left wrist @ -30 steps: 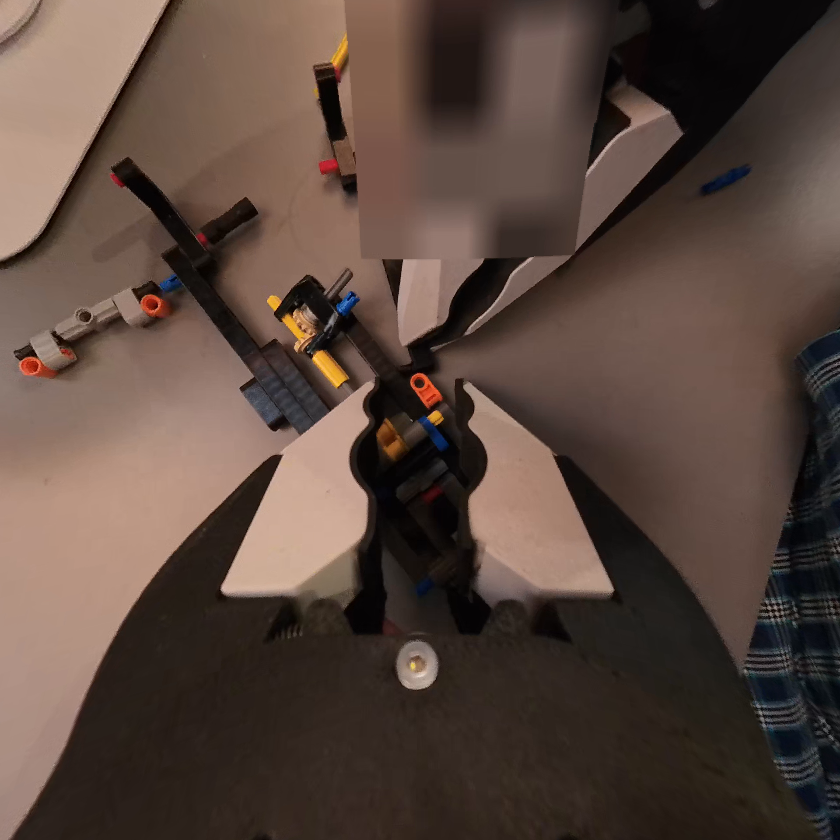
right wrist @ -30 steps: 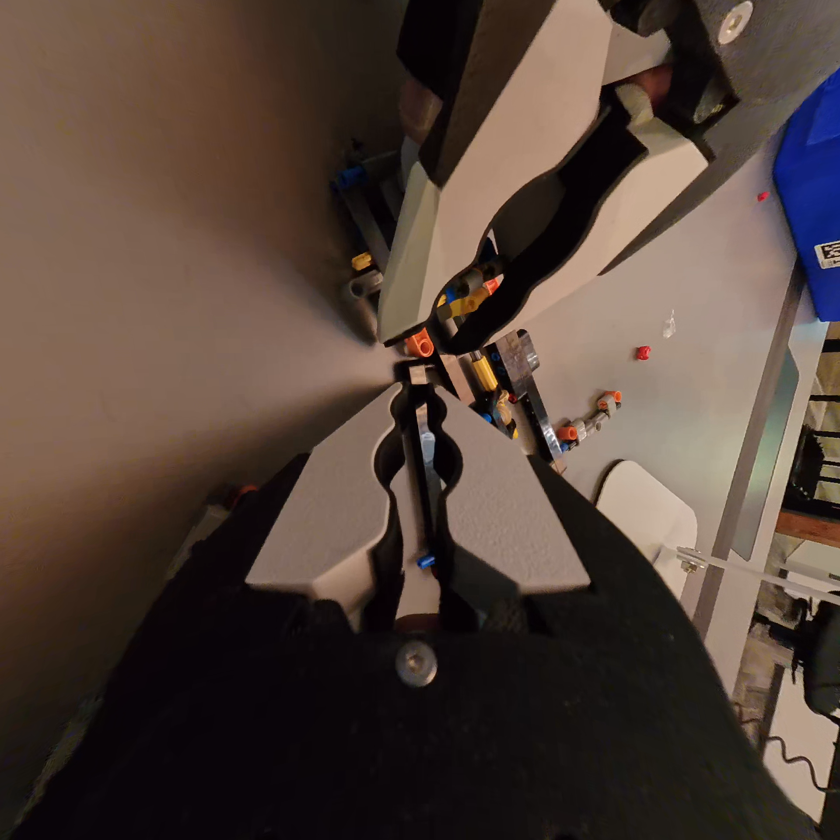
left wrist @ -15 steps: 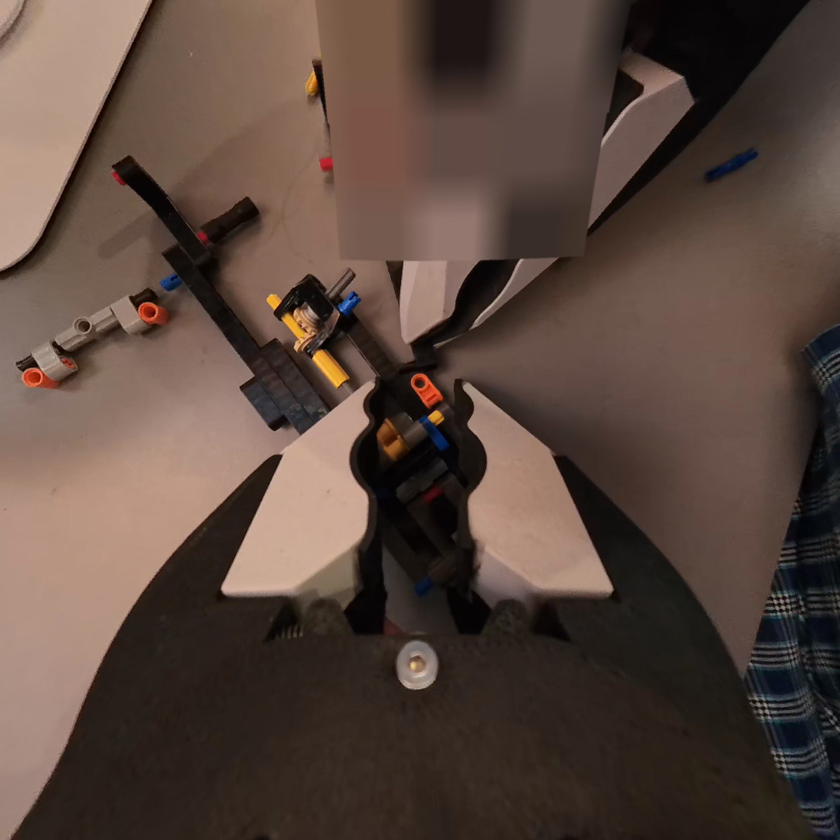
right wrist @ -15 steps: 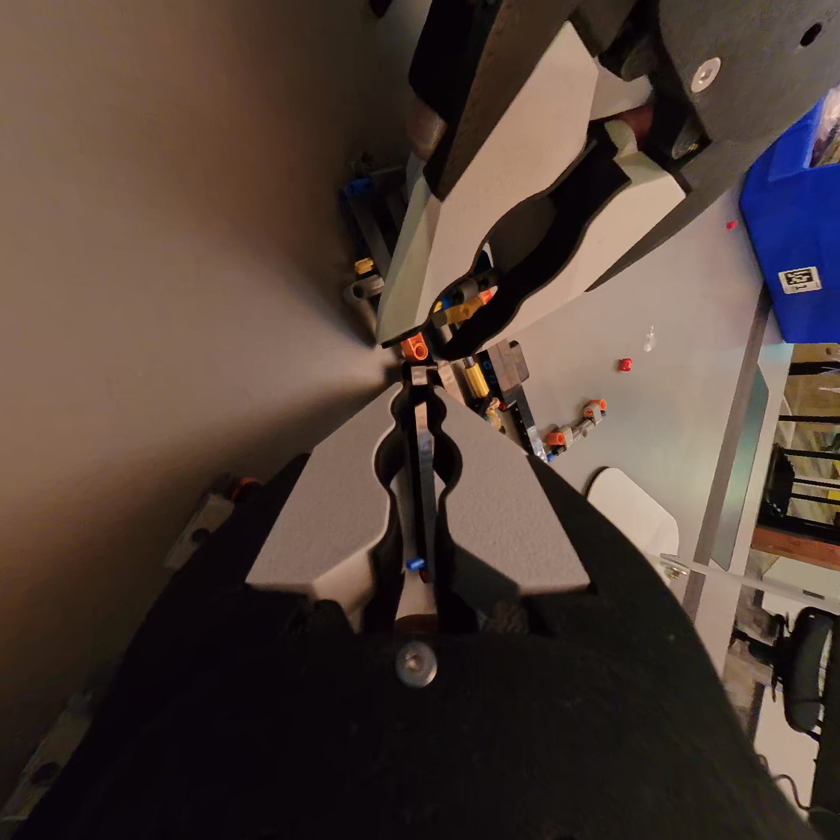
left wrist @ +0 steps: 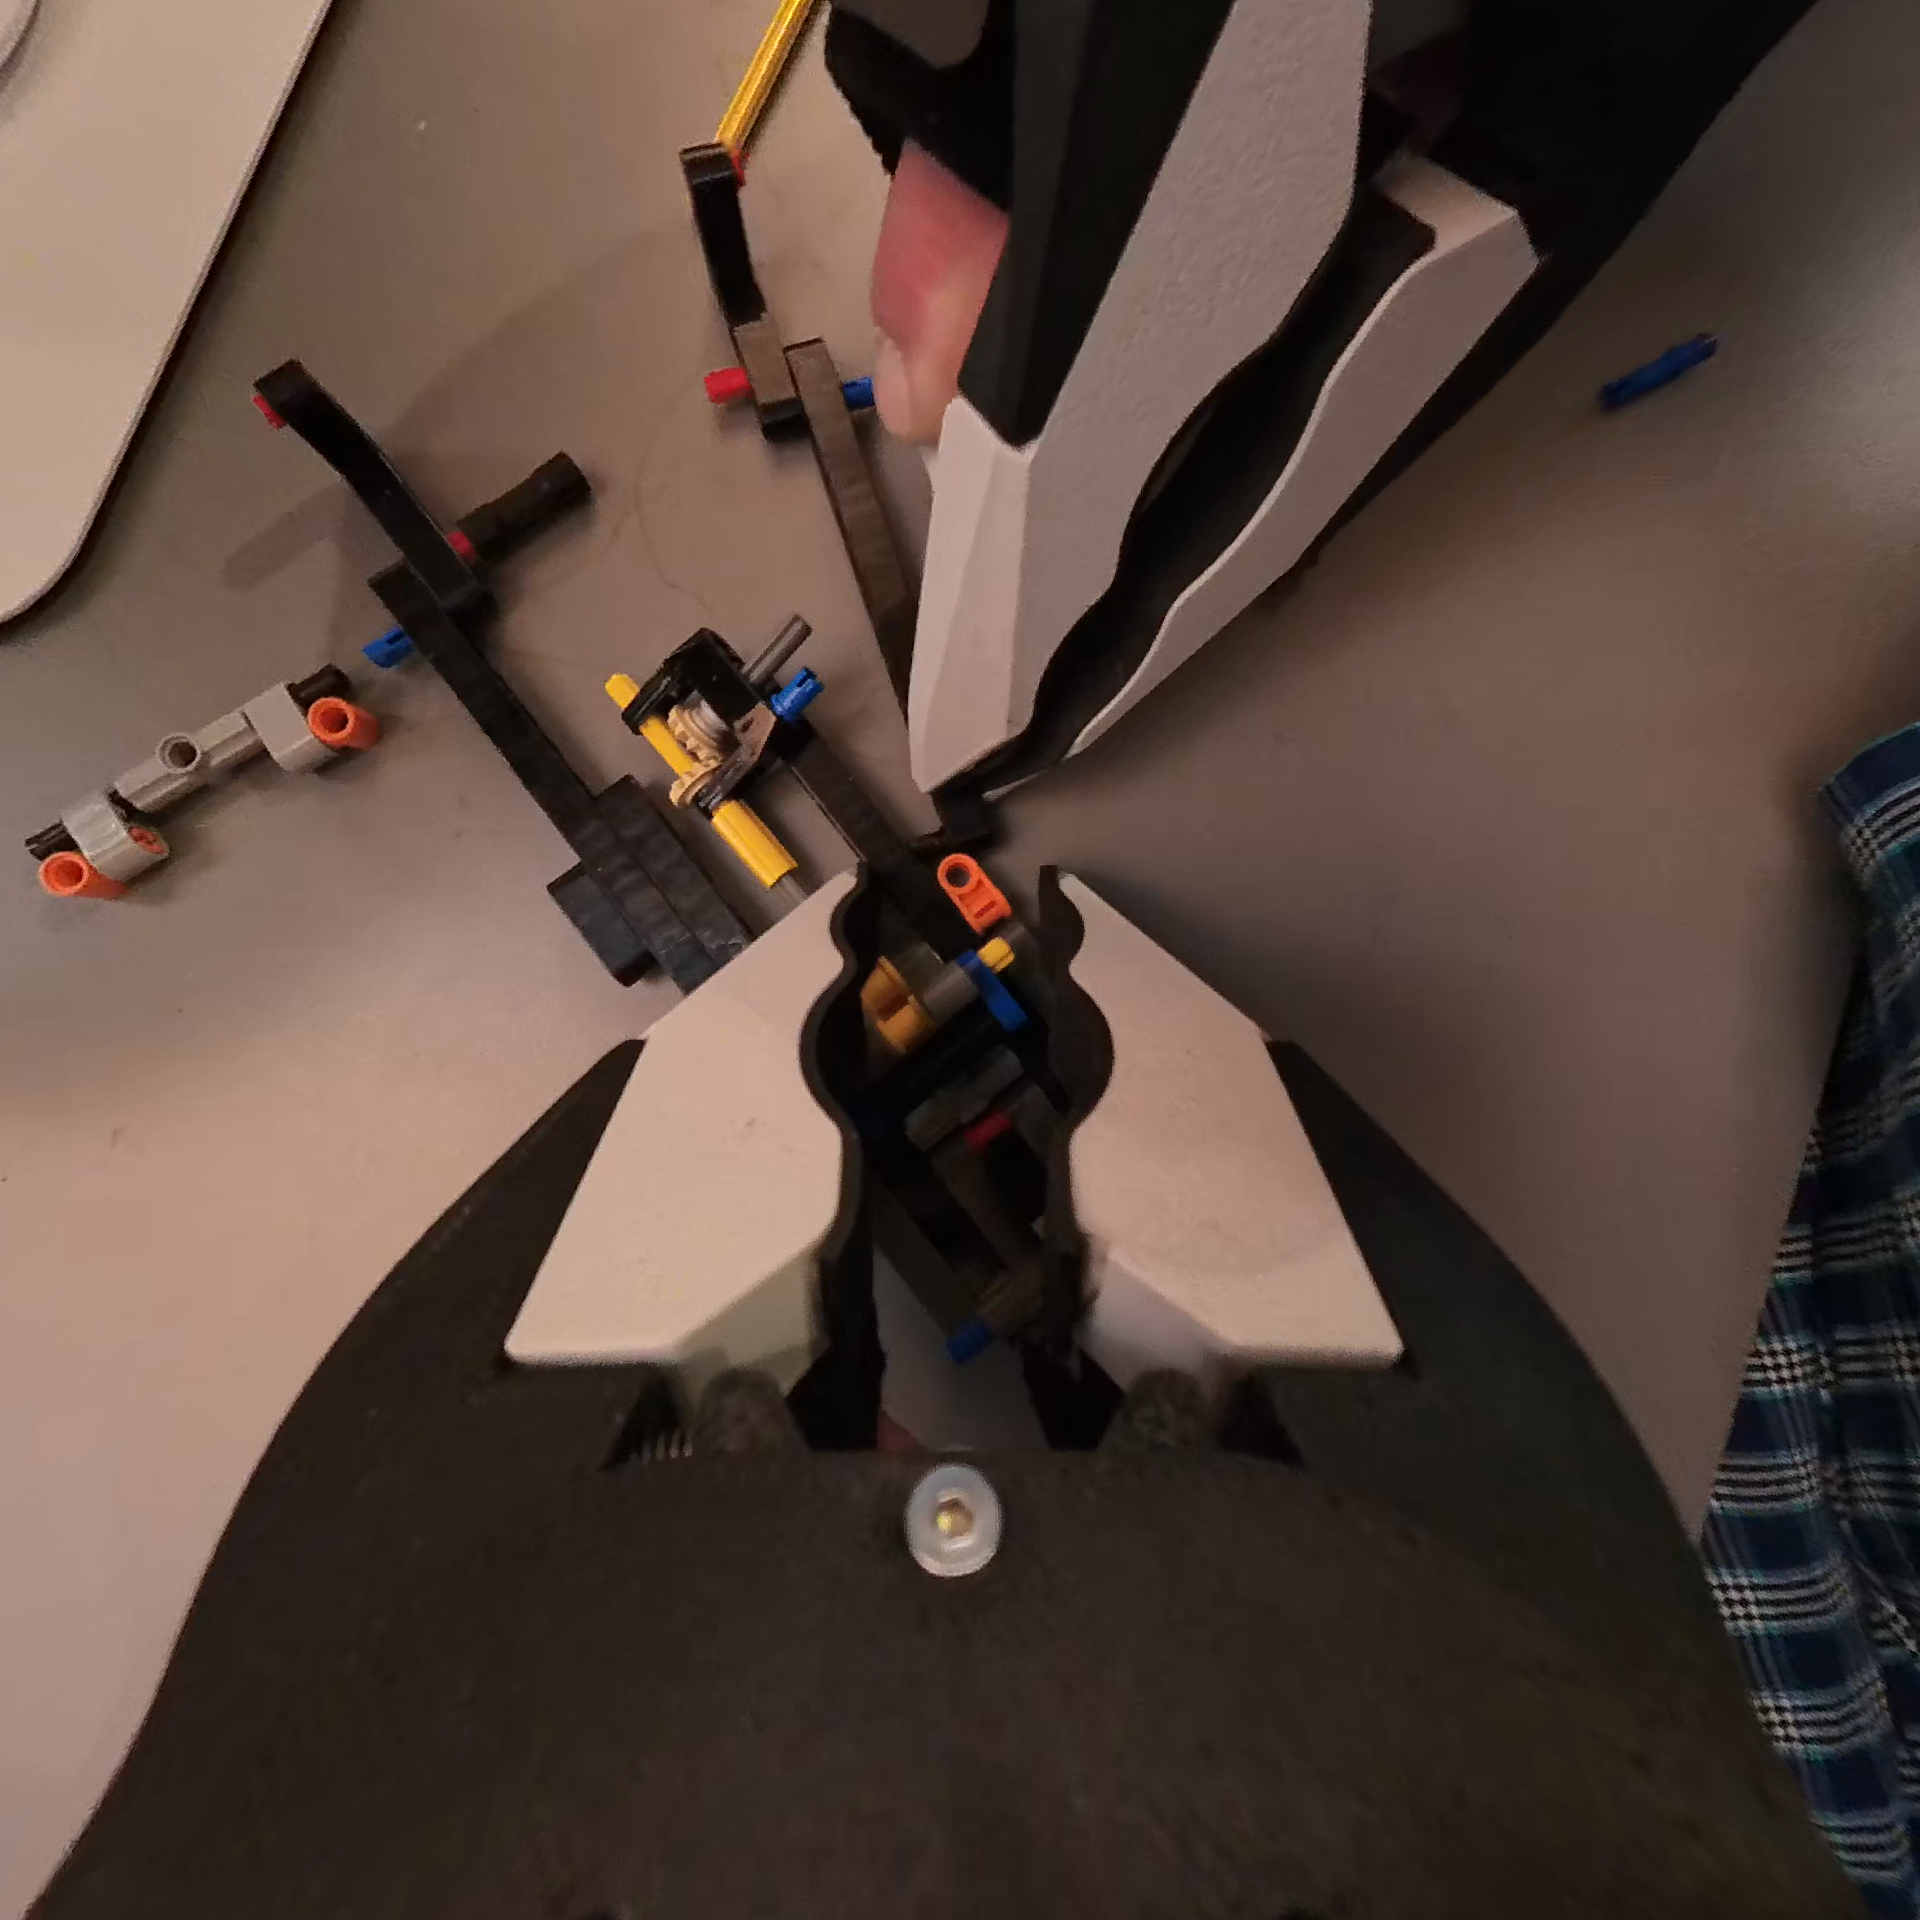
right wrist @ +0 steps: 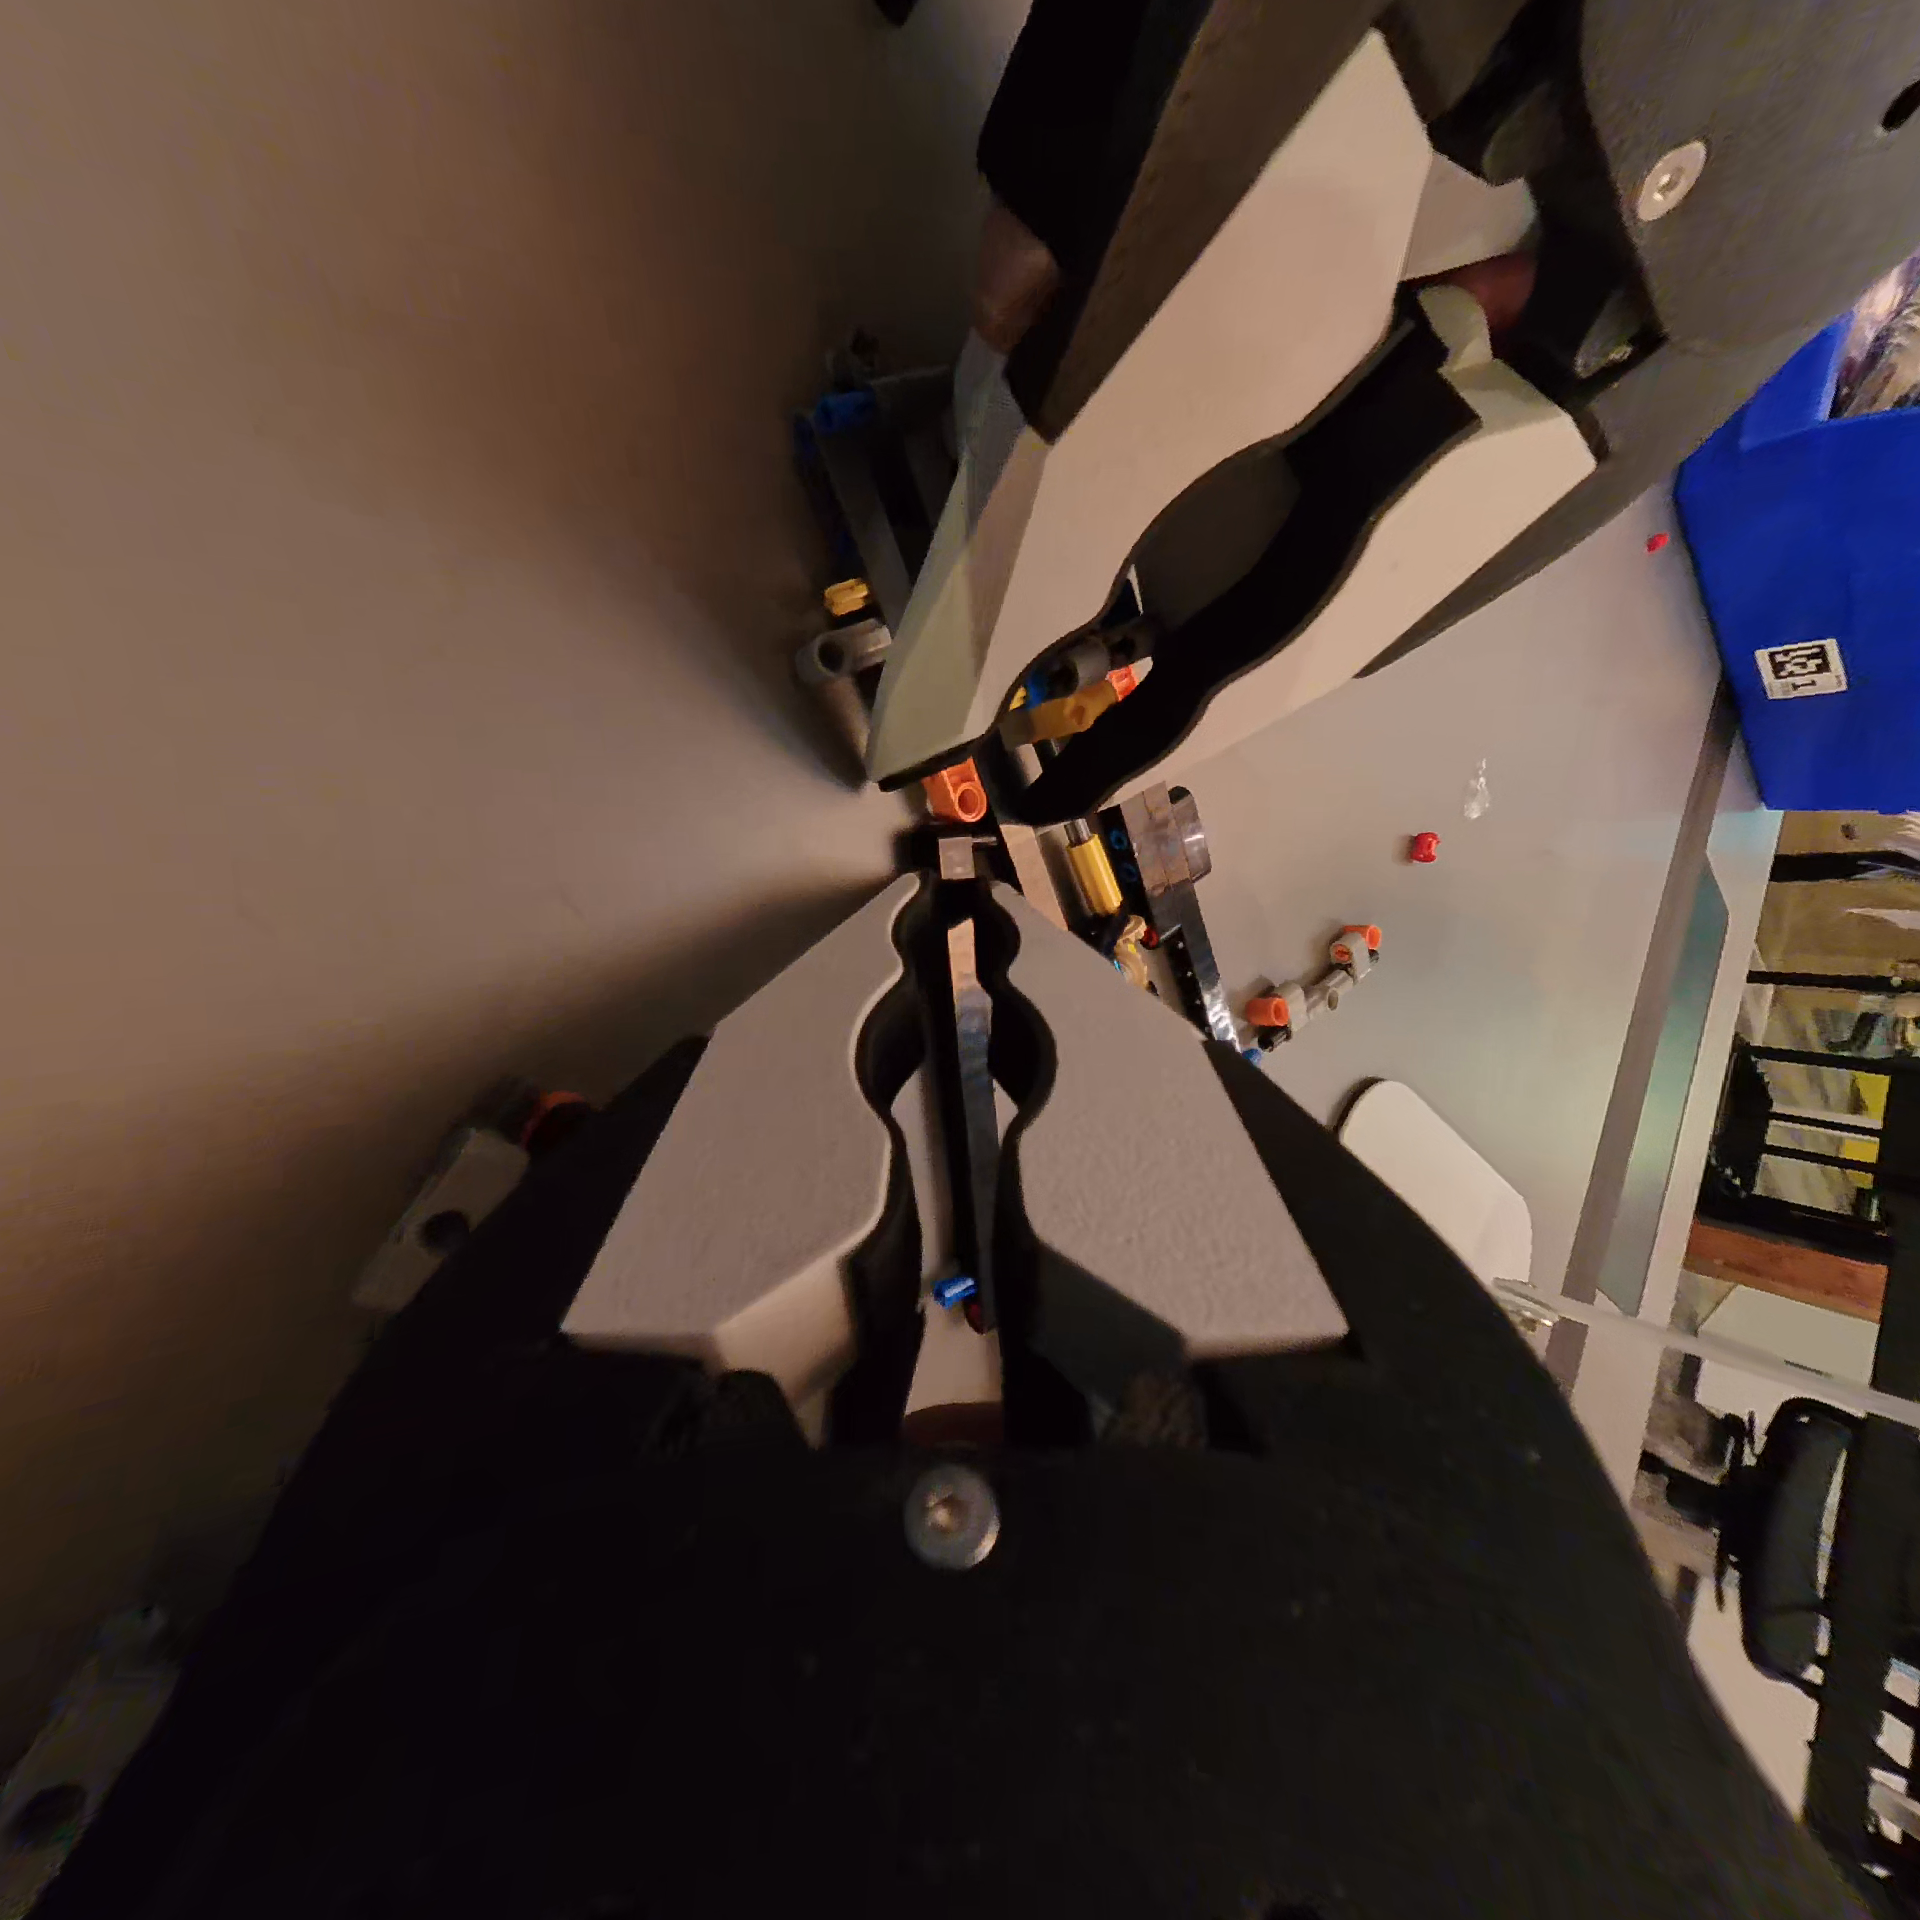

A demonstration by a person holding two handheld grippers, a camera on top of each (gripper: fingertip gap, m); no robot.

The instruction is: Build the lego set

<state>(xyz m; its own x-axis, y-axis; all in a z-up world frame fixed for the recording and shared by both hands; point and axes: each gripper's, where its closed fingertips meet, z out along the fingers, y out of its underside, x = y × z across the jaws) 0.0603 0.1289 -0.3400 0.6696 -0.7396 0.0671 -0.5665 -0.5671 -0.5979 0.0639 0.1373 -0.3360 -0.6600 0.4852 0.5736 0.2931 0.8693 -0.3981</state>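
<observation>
My left gripper (left wrist: 951, 883) is shut on a small Lego assembly (left wrist: 940, 1049) of black beams with yellow, blue and red parts. An orange connector (left wrist: 974, 891) sticks out at its tip. My right gripper (right wrist: 954, 883) is shut on a thin black beam (right wrist: 971, 1091) that carries a blue pin (right wrist: 951, 1291) near its rear end. The two grippers meet tip to tip just above the grey table. The beam's end sits right at the orange connector (right wrist: 961, 795). The right gripper (left wrist: 956, 795) shows in the left wrist view, and the left gripper (right wrist: 935, 769) in the right wrist view.
On the table lie a long black frame (left wrist: 468, 623), a yellow axle with a tan gear (left wrist: 717, 769), a grey-and-orange connector piece (left wrist: 208, 758), a black beam with a red pin (left wrist: 748, 312) and a loose blue pin (left wrist: 1657, 369). A white board (left wrist: 104, 260) lies far left, a blue bin (right wrist: 1818, 582) near the table edge, a plaid sleeve (left wrist: 1849, 1247) at right. Both grippers' tips are close together, under 4 cm apart. Both grippers' tips are roughly 12 centimeters from the grey-and-orange connector piece (left wrist: 208, 758). Look for it in the right wrist view (right wrist: 1328, 990) too.
Both grippers keep their hold and stay tip to tip. The right gripper has tilted slightly, so its view has swung a little across the table.
</observation>
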